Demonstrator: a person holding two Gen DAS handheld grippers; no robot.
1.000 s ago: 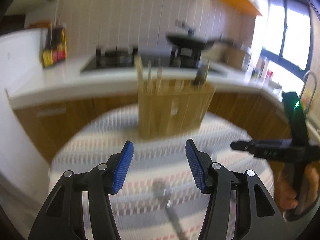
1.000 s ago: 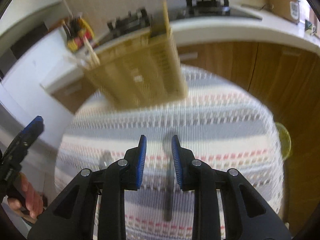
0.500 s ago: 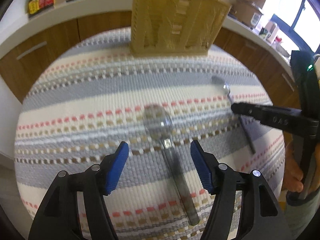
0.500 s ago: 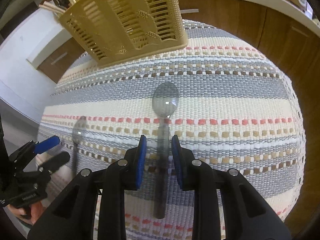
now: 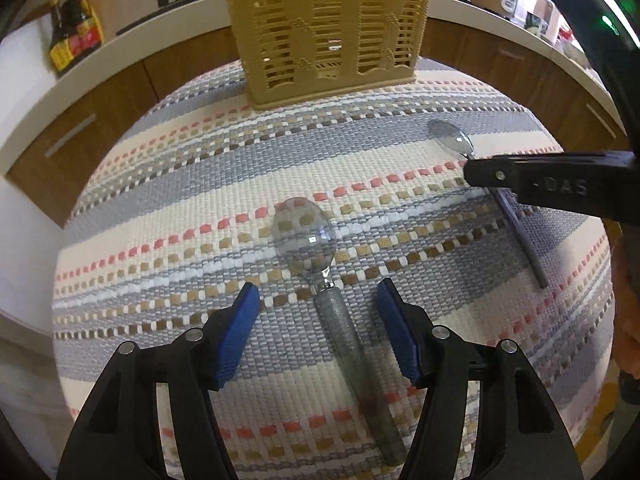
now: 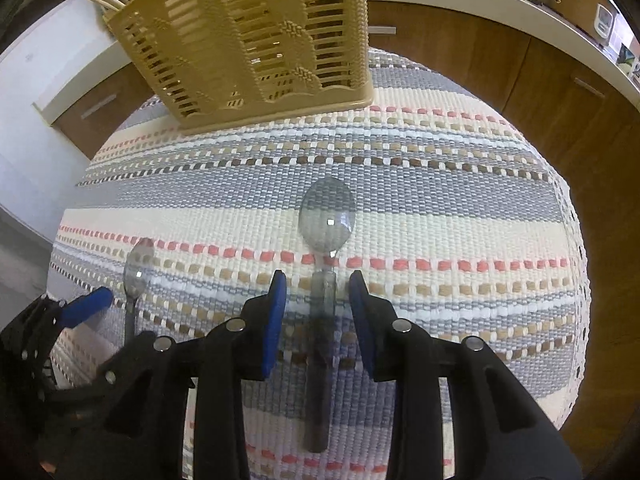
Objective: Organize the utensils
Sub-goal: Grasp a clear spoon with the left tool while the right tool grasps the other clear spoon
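Left wrist: left gripper [image 5: 318, 300] closing, jaws apart astride near spoon [image 5: 340, 304] on striped mat [image 5: 180, 208], untouched; basket [image 5: 328, 28] beyond.

Right wrist: right gripper [image 6: 318, 292] opening, straddling far spoon [image 6: 326, 280], seemingly clear of pads.

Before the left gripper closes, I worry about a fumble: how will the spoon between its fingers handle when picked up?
The spoon looks rigid, so it probably won't bend. Its rounded handle may roll or slip between the pads. Lying flat on the woven cloth, it leaves little room underneath, so the left gripper, now closing, may snag fabric.
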